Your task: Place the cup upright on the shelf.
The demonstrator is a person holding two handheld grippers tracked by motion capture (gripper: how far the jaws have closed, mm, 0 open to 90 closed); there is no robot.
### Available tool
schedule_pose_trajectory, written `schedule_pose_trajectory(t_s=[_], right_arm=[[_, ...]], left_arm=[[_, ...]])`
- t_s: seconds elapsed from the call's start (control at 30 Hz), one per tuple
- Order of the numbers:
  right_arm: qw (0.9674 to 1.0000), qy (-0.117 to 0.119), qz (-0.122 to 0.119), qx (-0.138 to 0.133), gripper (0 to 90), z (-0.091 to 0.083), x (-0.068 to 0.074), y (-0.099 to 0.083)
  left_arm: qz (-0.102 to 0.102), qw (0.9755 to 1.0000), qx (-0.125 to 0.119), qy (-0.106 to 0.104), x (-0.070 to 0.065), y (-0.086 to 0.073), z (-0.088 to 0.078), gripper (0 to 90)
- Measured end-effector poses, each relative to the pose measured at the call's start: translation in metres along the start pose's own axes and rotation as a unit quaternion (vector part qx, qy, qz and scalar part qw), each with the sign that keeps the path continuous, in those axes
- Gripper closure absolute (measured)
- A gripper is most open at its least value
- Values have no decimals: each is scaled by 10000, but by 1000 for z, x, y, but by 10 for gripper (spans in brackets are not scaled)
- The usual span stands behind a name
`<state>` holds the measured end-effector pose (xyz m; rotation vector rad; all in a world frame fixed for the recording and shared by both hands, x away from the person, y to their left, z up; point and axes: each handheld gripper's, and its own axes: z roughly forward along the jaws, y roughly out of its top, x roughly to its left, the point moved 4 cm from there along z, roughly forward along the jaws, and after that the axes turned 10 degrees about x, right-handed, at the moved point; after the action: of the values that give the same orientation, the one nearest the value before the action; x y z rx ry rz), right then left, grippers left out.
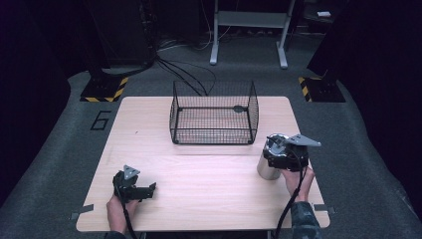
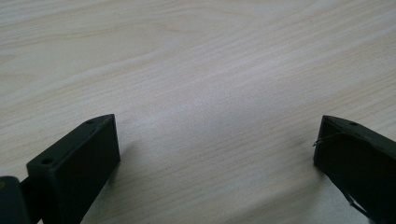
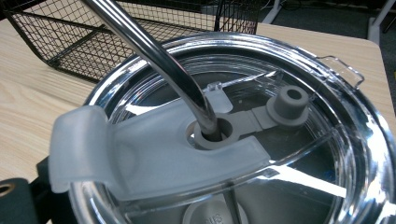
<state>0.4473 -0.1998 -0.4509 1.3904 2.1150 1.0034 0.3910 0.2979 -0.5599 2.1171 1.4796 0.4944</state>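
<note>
1. we see a pale wooden bench [image 1: 199, 174] with a black wire basket [image 1: 214, 113] standing toward its far middle.
2. the left gripper [image 1: 149, 189] lies low over the near left part of the bench, held in the person's left hand [image 1: 118, 211]. in the left gripper view its two black jaws are spread wide apart with bare wood [image 2: 201, 93] between them, and nothing is in them.
3. the right gripper [image 1: 284, 153] sits at the near right side, held by the right hand [image 1: 298, 180], right on top of a shiny steel cup [image 1: 267, 167] that stands upright on the bench, near the basket's right front corner but apart from it.
4. in the right gripper view we look down on the cup's clear lid [image 3: 261, 140], with a metal straw [image 3: 154, 56] slanting up out of the centre hole and a frosted flap [image 3: 140, 154] lying across the lid. the basket [image 3: 93, 42] shows behind it.
5. we cannot tell whether the right gripper is spread or pinching the cup; its jaws are hidden by the lid.
</note>
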Motion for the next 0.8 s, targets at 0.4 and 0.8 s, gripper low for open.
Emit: schedule_pose_trajectory(t_s=[0.4,0.8], right_arm=[[10000,14,-25,-29,31,-2,0,1],[9999,103,-33,-117,31,-9,3,8]], left_arm=[[1,10000,3,-1,0,0,0,2],[0,10000,3,-2,0,0,0,2]])
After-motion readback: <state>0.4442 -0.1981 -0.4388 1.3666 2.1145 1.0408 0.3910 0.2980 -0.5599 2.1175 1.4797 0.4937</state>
